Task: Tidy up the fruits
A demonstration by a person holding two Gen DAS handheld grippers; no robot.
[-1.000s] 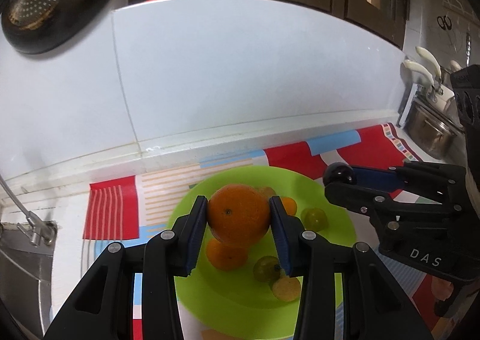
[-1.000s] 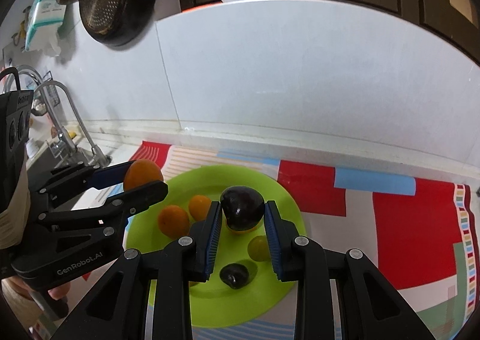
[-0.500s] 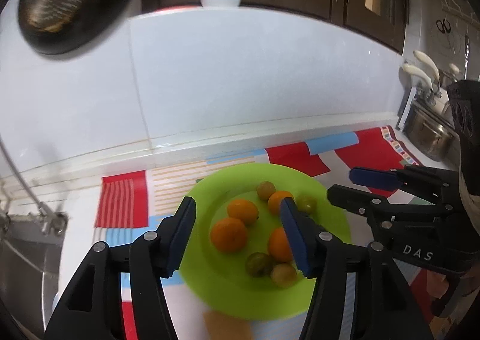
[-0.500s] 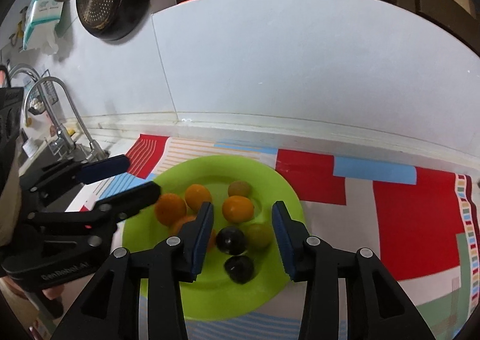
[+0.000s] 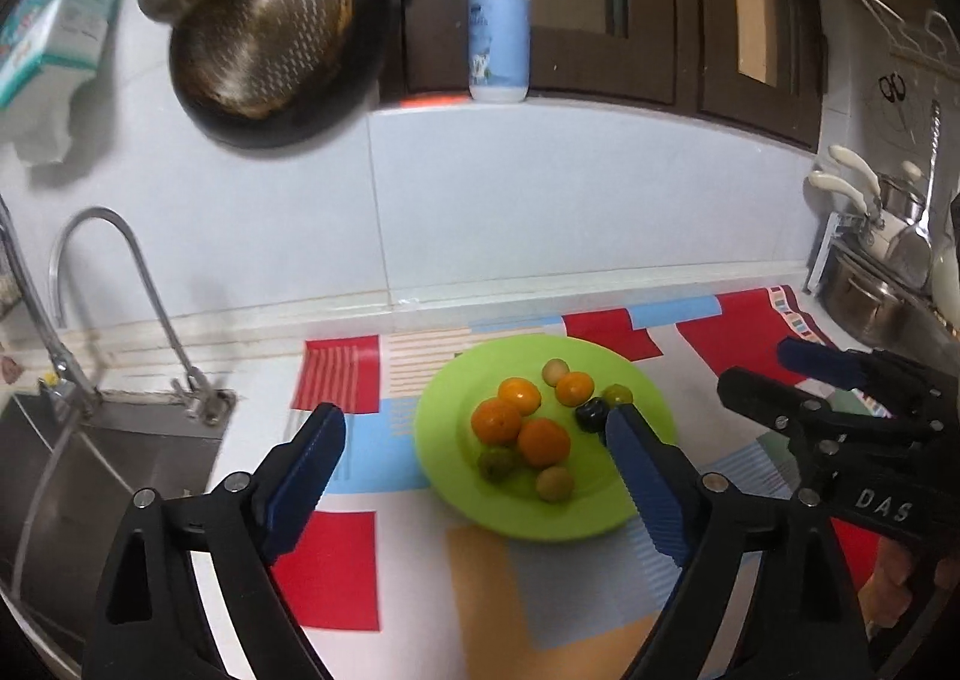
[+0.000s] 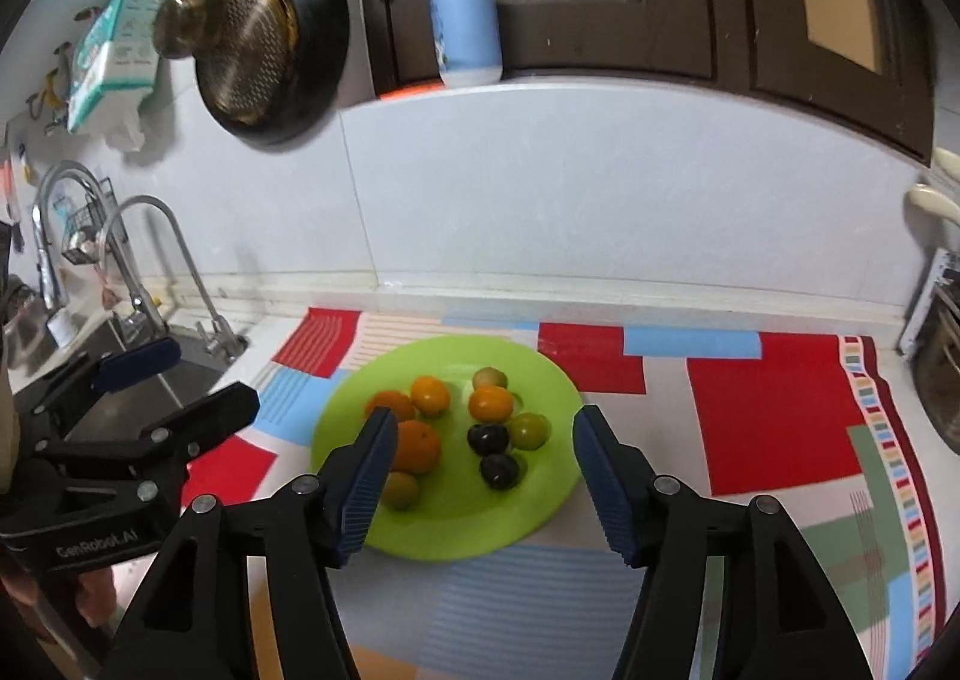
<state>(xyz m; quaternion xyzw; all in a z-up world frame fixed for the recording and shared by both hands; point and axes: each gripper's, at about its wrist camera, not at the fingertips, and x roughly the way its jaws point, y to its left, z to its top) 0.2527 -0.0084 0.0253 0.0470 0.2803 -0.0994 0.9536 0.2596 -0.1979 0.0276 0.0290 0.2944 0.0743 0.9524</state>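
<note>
1. On green plate [image 6: 540, 506], itself on patchwork mat [image 6: 780, 422] beside sink [image 5: 90, 458]: all fruit, none off plate in either view.
2. Four oranges, glossy, deep orange. Biggest [image 6: 417, 446] at plate's left-front, partly behind right claw's left pad in right cam. Others: [image 6: 390, 403] at plate's left edge, [image 6: 430, 395] just behind, [image 6: 491, 403] near plate centre.
3. Two dark plums, near-black, shiny: [image 6: 488, 438] mid-plate, [image 6: 499, 470] just in front of it, touching or nearly so.
4. Three small yellow-green fruits: [image 6: 528, 430] just right of rear plum, [image 6: 489, 378] toward plate's back, [image 6: 401, 491] at plate's front-left. Type unclear, maybe unripe plums.
5. Left gripper [image 5: 474, 428]: released, jaws spreading wide, nothing betw. blue pads; held above plate's near-left side.
6. Right gripper [image 6: 485, 428]: released too, jaws opening, no pad on any fruit; fruit seen thru gap only, lying on plate below.
7. Hidden/cut off: in left cam only one plum [image 5: 591, 415] shows, half behind that claw's right pad; second not visible there. Plate's right rim in left cam covered by same finger.
8. Left cam blurred by motion, esp. hanging pan w/ strainer [image 5: 264, 44] above plate on wall; label on pump bottle [image 5: 499, 38] unreadable.
9. Bare hand parts at frame edges under each claw body, mostly cut off.
10. Pots at plate's far right cropped by lens rim.
</note>
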